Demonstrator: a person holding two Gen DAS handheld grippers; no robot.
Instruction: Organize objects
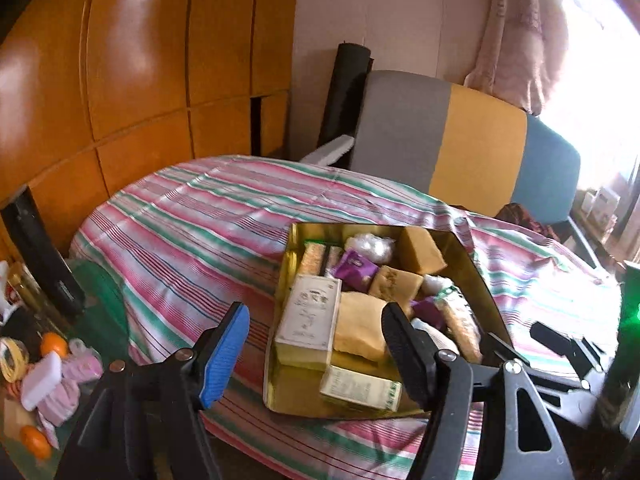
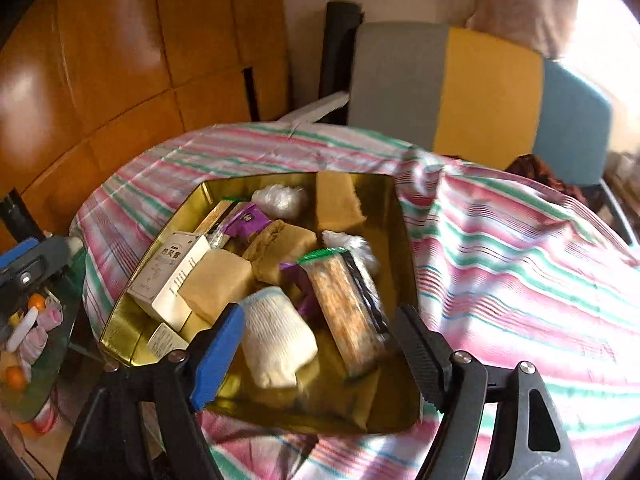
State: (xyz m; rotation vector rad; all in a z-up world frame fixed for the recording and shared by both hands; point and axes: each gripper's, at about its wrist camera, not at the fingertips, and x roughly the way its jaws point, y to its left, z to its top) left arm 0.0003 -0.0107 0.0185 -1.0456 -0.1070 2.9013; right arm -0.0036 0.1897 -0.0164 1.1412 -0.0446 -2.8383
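The gold tin (image 2: 394, 216) stood on the striped cloth (image 2: 520, 264) that covered the surface, already full of packets: a white tea box (image 2: 168, 276) at the left, tan wrapped blocks in the middle, a long cracker packet (image 2: 348, 312) to the right and a white knitted bundle (image 2: 276, 336) nearest the camera. The right gripper (image 2: 320, 354) hung above the near edge of the tin with its fingers wide and nothing between them — the bundle lay loose below. The left gripper (image 1: 316, 346) also had its fingers wide and empty, over the near left part of the tin.

More things waited on the low glass surface at the far left: oranges (image 1: 54, 344), pink rolled cloths (image 1: 78, 372) and a white flat piece (image 1: 42, 378).

The risk I judge here is overfilling. The packets were heaped and tilted on one another, so one more thing set on top could slide off or push the bundle over the rim. The cloth was also wrinkled and loose beside the tin — a finger catching it could drag the whole tin. An orange, being round, may roll away if it is released on a slope.
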